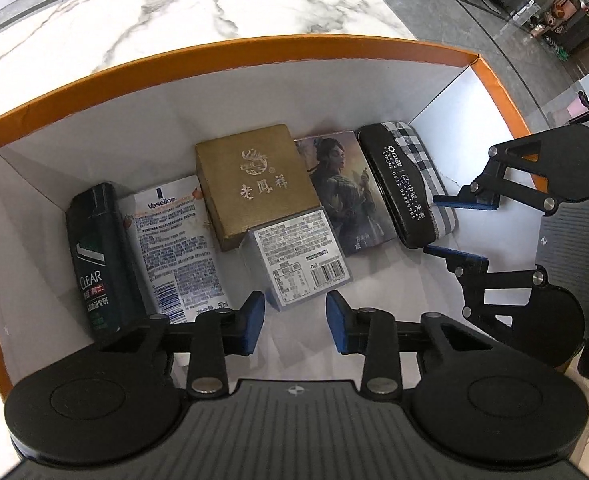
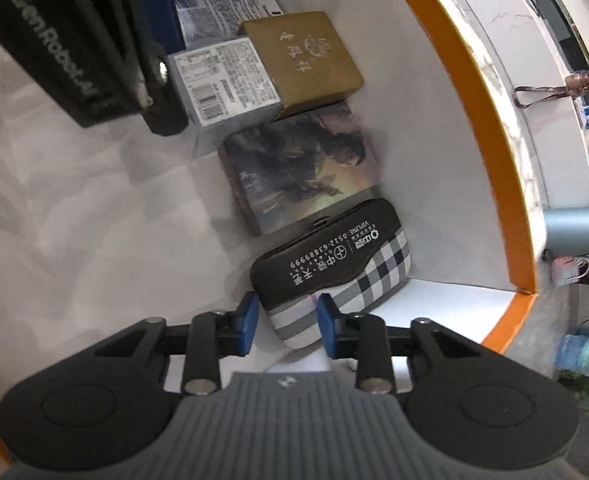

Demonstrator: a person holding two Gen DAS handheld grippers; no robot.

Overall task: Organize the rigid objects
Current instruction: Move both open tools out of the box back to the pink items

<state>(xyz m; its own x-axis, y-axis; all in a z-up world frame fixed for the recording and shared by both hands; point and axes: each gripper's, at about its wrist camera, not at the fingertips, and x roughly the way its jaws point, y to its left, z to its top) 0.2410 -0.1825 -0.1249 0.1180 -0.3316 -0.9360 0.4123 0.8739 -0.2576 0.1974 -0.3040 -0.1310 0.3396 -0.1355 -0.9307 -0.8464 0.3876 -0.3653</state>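
- As seen from the left wrist, the left gripper (image 1: 295,322) hangs over an orange-rimmed box (image 1: 254,46) with white inner walls, standing on a marble table (image 1: 182,4).
- Its blue pads stand part-open, nothing pinched; the grey labelled box (image 1: 302,256) lies just ahead of the gap, clear of both pads.
- Row along the floor, left to right: dark CLEAR bottle (image 1: 98,256), Vaseline pack (image 1: 178,244), gold box (image 1: 254,184), picture card box (image 1: 346,188), checked glasses case (image 1: 408,184).
- Right gripper (image 1: 460,226) enters at right, jaws apart, beside the case end.
- From the right wrist, the right gripper (image 2: 284,322) straddles the near end of the checked glasses case (image 2: 334,268); whether the pads touch the case, I cannot tell.
- Beyond the case lie the picture card box (image 2: 298,168), gold box (image 2: 306,56) and grey labelled box (image 2: 222,76).
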